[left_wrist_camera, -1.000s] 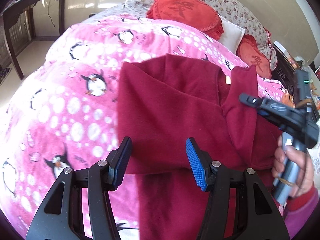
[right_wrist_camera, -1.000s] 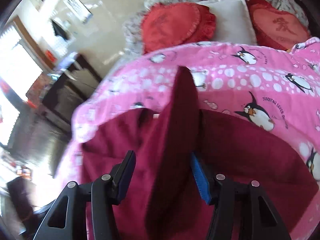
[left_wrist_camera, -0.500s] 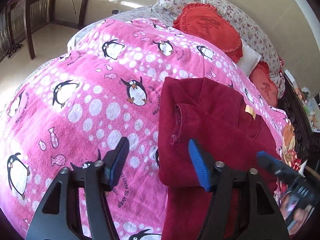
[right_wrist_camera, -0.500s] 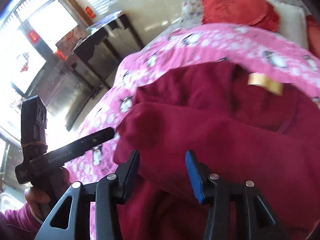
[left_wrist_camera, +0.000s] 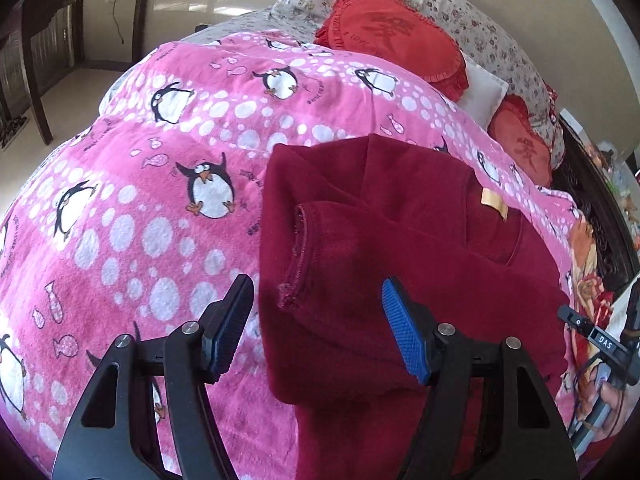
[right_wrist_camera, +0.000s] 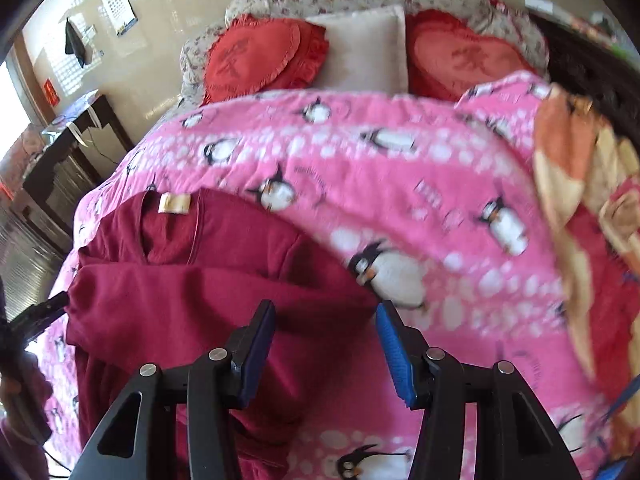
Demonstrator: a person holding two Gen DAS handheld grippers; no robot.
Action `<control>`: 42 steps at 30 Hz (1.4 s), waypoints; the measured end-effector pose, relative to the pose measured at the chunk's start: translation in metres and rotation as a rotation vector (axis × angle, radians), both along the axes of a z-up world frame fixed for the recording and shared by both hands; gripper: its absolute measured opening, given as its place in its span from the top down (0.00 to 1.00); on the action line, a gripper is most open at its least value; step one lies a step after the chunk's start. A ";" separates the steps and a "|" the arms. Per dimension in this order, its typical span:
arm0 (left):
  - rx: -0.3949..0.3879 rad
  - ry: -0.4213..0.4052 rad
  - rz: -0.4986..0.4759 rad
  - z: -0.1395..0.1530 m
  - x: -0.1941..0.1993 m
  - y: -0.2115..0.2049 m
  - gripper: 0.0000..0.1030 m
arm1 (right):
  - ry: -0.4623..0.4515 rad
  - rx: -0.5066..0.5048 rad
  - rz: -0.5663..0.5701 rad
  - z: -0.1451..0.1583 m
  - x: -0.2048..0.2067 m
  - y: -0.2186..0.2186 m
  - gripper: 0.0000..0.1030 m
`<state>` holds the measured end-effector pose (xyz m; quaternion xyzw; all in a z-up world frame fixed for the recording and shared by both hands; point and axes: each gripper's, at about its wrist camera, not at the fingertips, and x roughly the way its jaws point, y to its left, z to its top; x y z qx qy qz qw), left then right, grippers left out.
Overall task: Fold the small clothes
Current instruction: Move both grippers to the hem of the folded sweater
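Observation:
A dark red knit garment (left_wrist_camera: 400, 248) lies on the pink penguin blanket (left_wrist_camera: 140, 200), its sleeves folded across the body and a tan neck label (left_wrist_camera: 494, 202) showing. My left gripper (left_wrist_camera: 318, 328) is open and empty, hovering over the garment's left edge and sleeve cuff (left_wrist_camera: 298, 256). The garment also shows in the right wrist view (right_wrist_camera: 192, 288). My right gripper (right_wrist_camera: 326, 350) is open and empty, above the garment's right edge where it meets the blanket (right_wrist_camera: 440, 200). The right gripper's tip shows in the left view (left_wrist_camera: 592, 334).
Red heart cushions (right_wrist_camera: 260, 56) and a white pillow (right_wrist_camera: 364, 52) sit at the bed's head against floral pillows. A dark wooden table (left_wrist_camera: 48, 40) stands left of the bed. An orange patterned cloth (right_wrist_camera: 580, 168) lies on the right side.
My right gripper has let go of the sleeve it carried across and swung back to the right. The sleeve now lies folded on the body. My left gripper has shifted slightly.

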<state>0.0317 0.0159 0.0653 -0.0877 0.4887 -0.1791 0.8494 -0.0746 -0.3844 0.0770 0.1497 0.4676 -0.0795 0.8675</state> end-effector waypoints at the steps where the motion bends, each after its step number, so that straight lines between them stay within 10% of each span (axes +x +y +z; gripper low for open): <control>1: 0.013 0.000 -0.013 -0.002 0.000 -0.005 0.35 | -0.005 -0.002 -0.006 -0.005 0.002 0.005 0.51; 5: 0.046 -0.006 -0.044 -0.002 -0.002 -0.019 0.35 | -0.068 -0.004 -0.005 -0.002 0.003 0.004 0.90; 12: 0.037 -0.024 -0.059 0.002 -0.003 -0.026 0.35 | -0.120 -0.179 -0.039 0.026 -0.006 -0.002 0.93; 24: 0.050 -0.001 -0.024 -0.005 -0.001 -0.011 0.35 | -0.133 0.063 -0.034 0.032 -0.043 -0.001 0.75; 31: 0.063 0.023 -0.030 -0.011 -0.012 -0.009 0.35 | 0.131 -0.231 0.154 -0.019 -0.057 0.069 0.75; 42: 0.015 0.078 -0.075 -0.001 -0.069 0.034 0.35 | 0.002 0.093 0.065 0.011 -0.119 0.042 0.54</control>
